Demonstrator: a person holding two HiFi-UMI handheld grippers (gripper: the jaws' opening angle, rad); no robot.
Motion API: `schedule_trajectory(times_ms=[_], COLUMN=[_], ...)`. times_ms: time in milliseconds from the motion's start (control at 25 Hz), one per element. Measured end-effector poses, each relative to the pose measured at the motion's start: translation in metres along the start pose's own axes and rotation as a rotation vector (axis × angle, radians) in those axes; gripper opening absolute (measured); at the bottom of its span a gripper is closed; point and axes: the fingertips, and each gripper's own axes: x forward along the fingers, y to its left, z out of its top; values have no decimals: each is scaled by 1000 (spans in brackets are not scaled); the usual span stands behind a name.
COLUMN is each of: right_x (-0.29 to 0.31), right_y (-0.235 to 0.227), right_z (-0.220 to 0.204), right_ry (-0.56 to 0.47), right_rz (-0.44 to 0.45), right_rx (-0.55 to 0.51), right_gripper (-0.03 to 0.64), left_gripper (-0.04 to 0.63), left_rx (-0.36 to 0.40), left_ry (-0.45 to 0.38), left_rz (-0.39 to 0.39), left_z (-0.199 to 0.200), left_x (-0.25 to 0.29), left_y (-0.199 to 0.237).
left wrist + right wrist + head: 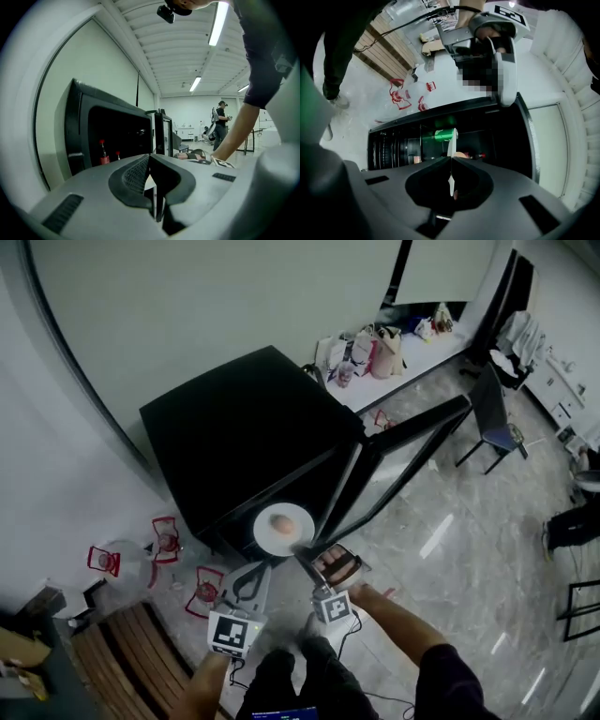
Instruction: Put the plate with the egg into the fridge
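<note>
A white plate (283, 529) carrying a brown egg (281, 522) hangs level in front of the open black fridge (234, 427). My left gripper (265, 560) is shut on the plate's near-left rim, and my right gripper (303, 555) is shut on its near-right rim. In the left gripper view, a white sliver of plate (150, 181) is pinched in the left gripper (152, 177). The right gripper view has the plate (451, 146) edge-on in the right gripper (451, 165), with the egg (462, 154) beside it. The fridge door (403, 451) stands open to the right.
Inside the fridge are red-capped bottles (102, 153) and a green can (442, 135). Red wire holders (167, 538) lie on the floor to the left, by a wooden bench (131, 643). A chair (495, 418) and a bag-laden table (384, 348) stand behind. A person (220, 119) stands far off.
</note>
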Motion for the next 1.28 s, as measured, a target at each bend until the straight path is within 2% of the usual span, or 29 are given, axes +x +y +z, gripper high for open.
schedule_trajectory(times_ms=[160,320,600,880,1080,1280], right_x=[46,92,136,151,149,150], right_y=[38,56,82,96,113,107], right_z=[-19,-24,-24,-24,-20,-19], right_ry=[-17,-47,-121,-150,-181,-176], right_rz=[18,5,14,51,205,229], right_rx=[-45,-89,-184,-156,-7,39], right_gripper=[17,17,17,15,17,76], left_gripper=[9,9,9,9,9,9], left_rx=[-40,-81,-39,-46,-51,-62], left_ry=[14,18,-6,-2,6,14], left_rz=[43,89,176,210,215,216], left_z=[-46,-86,-132,-158,-163,-167], left_x=[22,44,73,85,88,87], left_y=[7,29,59,63,66,65])
